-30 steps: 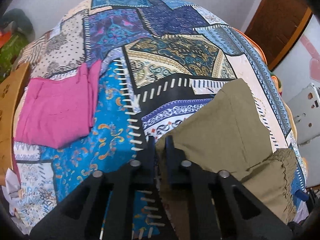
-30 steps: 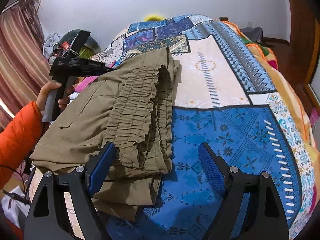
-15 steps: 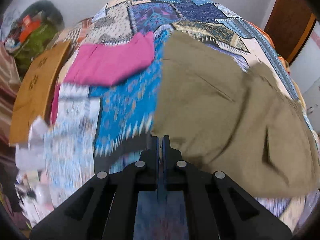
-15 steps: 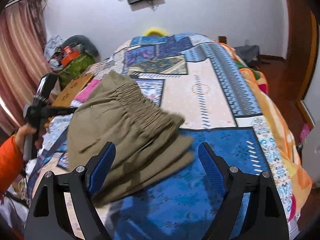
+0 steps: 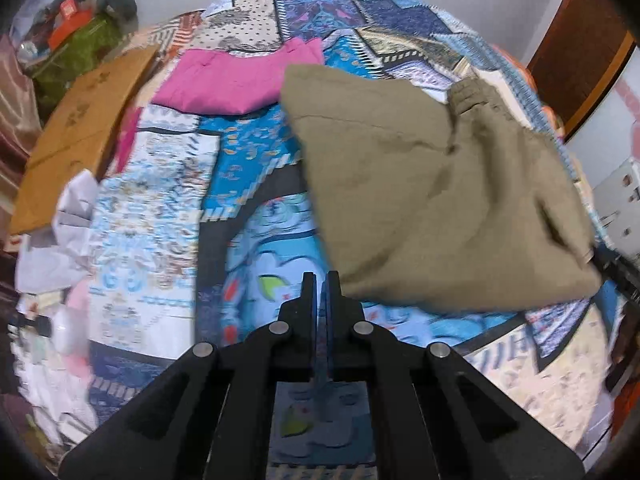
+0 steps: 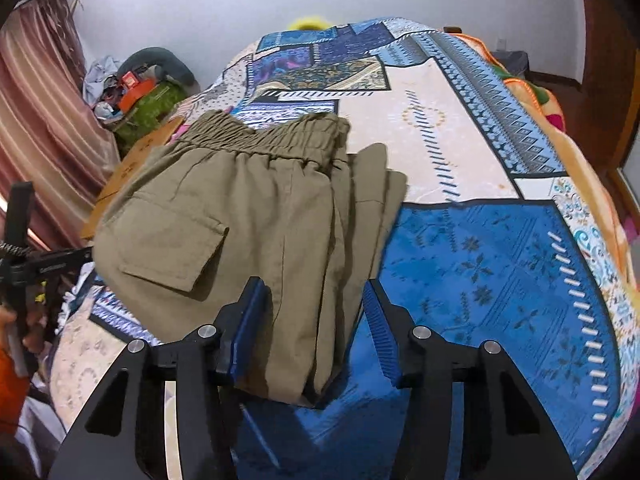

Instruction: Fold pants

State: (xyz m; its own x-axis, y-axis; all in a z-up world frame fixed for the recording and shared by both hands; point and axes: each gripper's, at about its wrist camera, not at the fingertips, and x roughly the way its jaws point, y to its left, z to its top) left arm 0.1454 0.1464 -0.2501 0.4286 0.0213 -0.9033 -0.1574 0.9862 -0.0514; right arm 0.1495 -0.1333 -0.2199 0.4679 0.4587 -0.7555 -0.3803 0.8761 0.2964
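Bed (image 6: pixel 500 264): olive pants (image 6: pixel 248 216) (pink cloth (image 5: pixel 236 80))

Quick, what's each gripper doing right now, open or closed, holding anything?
Left gripper: closed, holding nothing, beside the olive pants.
Right gripper: open, jaws either side of the folded pants' near edge, not clamped.

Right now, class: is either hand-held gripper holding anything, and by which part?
Nothing is held. The left hand-held gripper is shut on nothing; the right hand-held gripper stands open over the folded pants.
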